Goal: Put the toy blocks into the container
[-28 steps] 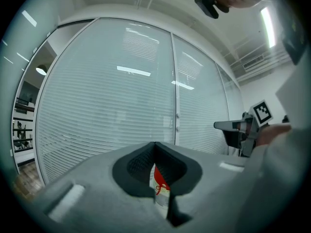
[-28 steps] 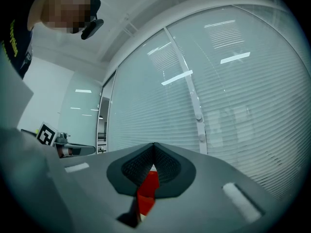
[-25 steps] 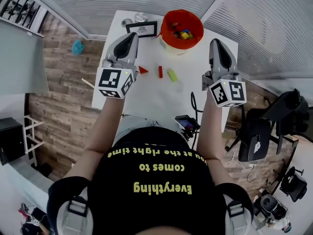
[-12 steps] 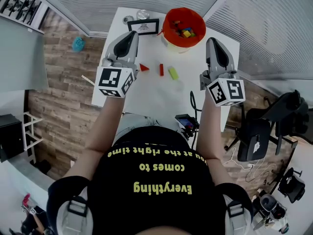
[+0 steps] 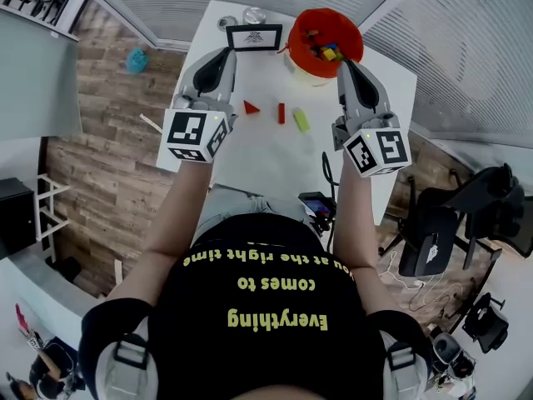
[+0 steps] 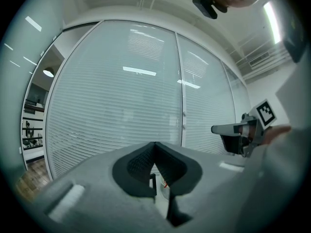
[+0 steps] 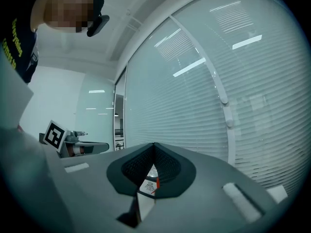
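figure: toy blocks on a white table (image 5: 250,165), seen from beside the person. three loose pieces lie in a short row on the far half of the table: a red wedge (image 5: 251,107), a red bar (image 5: 281,113) and a light green block (image 5: 301,121) set at a slant, each apart from the others. the container (image 5: 301,30), a round orange tub, stands at the far edge, beyond the row and to its right; more blocks (image 5: 328,52), yellow, blue and red, are heaped inside it. left of the tub a small black picture frame (image 5: 255,37) stands upright, with two round silvery objects (image 5: 254,15) behind it, too small to identify. the left gripper (image 5: 228,53) is held level over the table's left side, its tip near the frame and the wedge just to its right; its jaws are pressed together with nothing between them. the right gripper (image 5: 343,63) is held level on the other side of the row, its tip at the tub's near rim, its jaws likewise pressed together and empty. the three loose blocks lie between the two tools. a black device (image 5: 316,209) with a cable sits at the table's near edge; a black office chair (image 5: 433,240) stands on the person's right.
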Demonstrator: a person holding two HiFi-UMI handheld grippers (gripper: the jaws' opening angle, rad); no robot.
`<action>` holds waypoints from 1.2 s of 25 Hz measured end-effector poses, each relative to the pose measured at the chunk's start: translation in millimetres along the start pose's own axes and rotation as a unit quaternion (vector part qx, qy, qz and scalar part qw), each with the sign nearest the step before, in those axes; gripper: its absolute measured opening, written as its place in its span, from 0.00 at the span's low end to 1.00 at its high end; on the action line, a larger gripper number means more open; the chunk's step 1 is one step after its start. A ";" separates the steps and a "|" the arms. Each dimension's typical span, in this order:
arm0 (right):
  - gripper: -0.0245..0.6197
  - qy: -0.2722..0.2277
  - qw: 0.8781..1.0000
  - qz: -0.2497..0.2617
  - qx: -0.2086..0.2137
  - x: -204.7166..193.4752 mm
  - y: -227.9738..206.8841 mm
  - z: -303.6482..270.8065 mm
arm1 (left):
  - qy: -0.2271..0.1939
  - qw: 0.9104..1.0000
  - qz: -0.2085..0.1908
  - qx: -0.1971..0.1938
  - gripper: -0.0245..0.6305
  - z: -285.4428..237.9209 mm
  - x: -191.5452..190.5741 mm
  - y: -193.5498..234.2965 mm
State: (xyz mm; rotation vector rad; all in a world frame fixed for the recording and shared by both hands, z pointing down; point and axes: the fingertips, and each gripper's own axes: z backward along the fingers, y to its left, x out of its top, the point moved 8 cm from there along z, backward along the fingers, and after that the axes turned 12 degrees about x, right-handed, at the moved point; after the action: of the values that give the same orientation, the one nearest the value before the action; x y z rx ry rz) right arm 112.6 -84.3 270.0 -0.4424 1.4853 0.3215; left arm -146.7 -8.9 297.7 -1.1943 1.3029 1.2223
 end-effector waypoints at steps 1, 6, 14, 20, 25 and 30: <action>0.05 0.002 1.000 -0.001 0.005 -2.1 0.7 -3.4 | 0.001 1.000 0.001 0.004 0.04 0.7 -1.6 2.3; 0.05 0.019 0.999 -0.007 0.032 -13.3 5.5 -19.5 | 0.009 1.000 0.002 0.028 0.04 9.4 -9.1 15.8; 0.05 0.039 0.996 -0.019 0.075 -29.4 12.5 -48.6 | 0.022 0.997 0.007 0.072 0.04 20.9 -20.6 38.6; 0.05 0.062 0.992 -0.023 0.104 -44.1 20.3 -66.0 | 0.033 0.995 0.013 0.088 0.04 26.9 -31.1 45.7; 0.05 0.082 0.988 -0.030 0.124 -63.8 21.5 -75.4 | 0.042 0.994 0.020 0.104 0.04 26.2 -45.0 52.8; 0.05 0.103 0.984 -0.036 0.139 -85.0 24.8 -84.4 | 0.056 0.992 0.026 0.114 0.04 25.8 -62.9 60.2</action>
State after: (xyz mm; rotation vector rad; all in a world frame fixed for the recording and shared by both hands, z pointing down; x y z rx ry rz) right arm 20.9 -97.1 350.0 -0.3103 1.6821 0.0083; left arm -201.9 20.9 363.3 -1.0802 1.5218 1.0234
